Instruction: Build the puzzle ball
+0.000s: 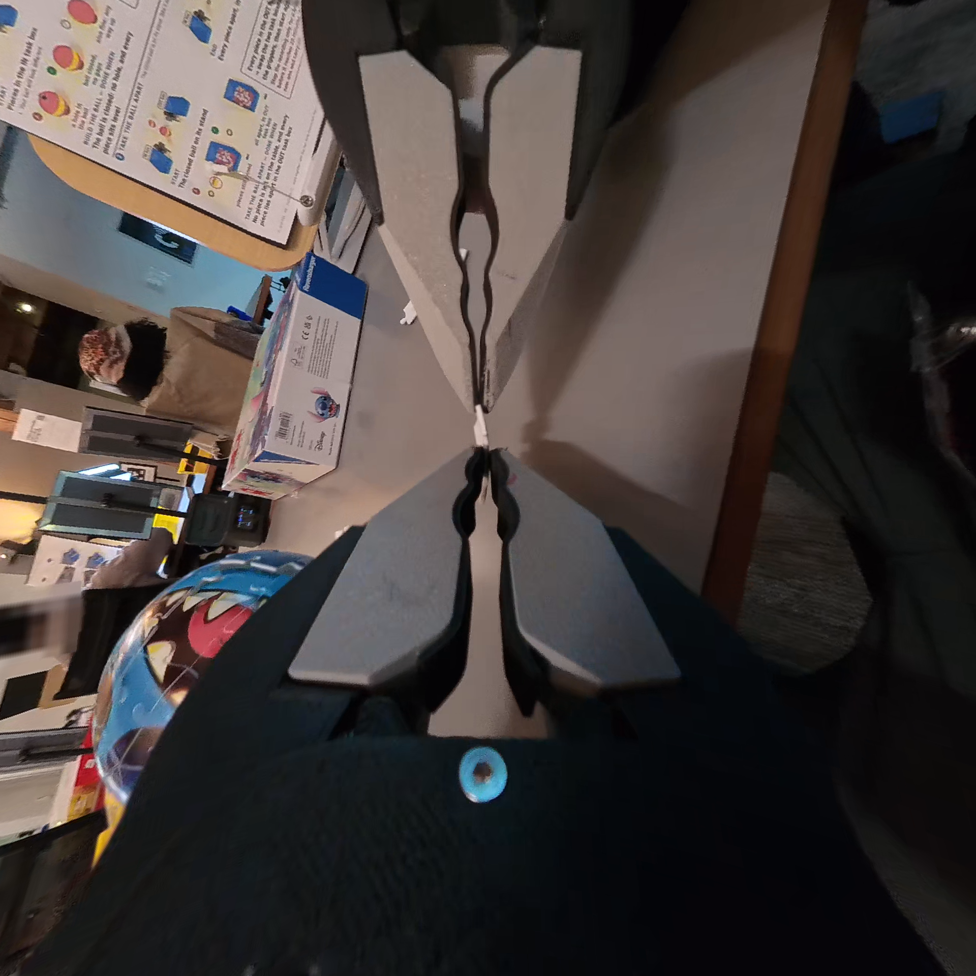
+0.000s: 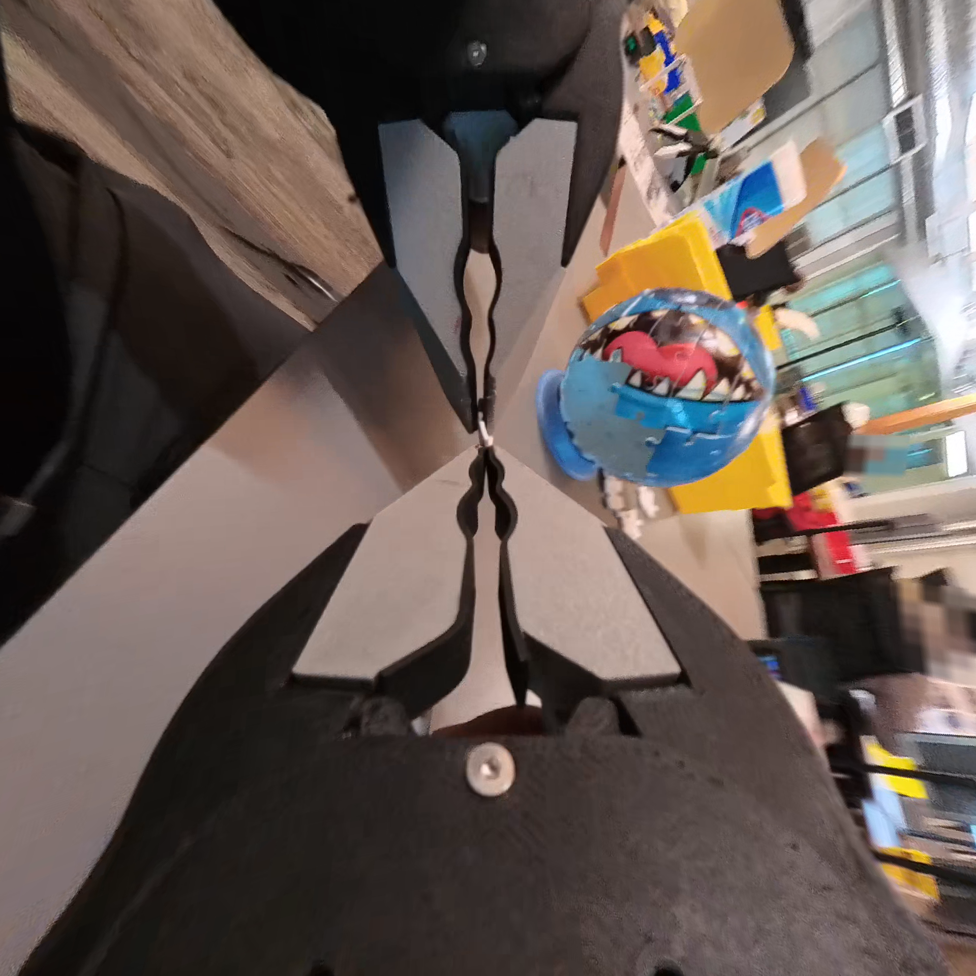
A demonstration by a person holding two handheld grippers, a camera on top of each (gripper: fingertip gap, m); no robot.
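Pinching one small white piece (image 1: pixel 481 424) tip to tip, your left hand-held gripper (image 1: pixel 484 450) and right hand-held gripper (image 2: pixel 483 448) are both clamped down on it, each nipping an opposite end just above the grey table (image 1: pixel 634 296). The puzzle ball (image 2: pixel 668 391) sits on its blue stand (image 2: pixel 554 425), off to one side of the piece, with part of its shell not filled in. Farther past the ball there's the puzzle box (image 1: pixel 301 380) and an instruction sheet (image 1: pixel 158 100).
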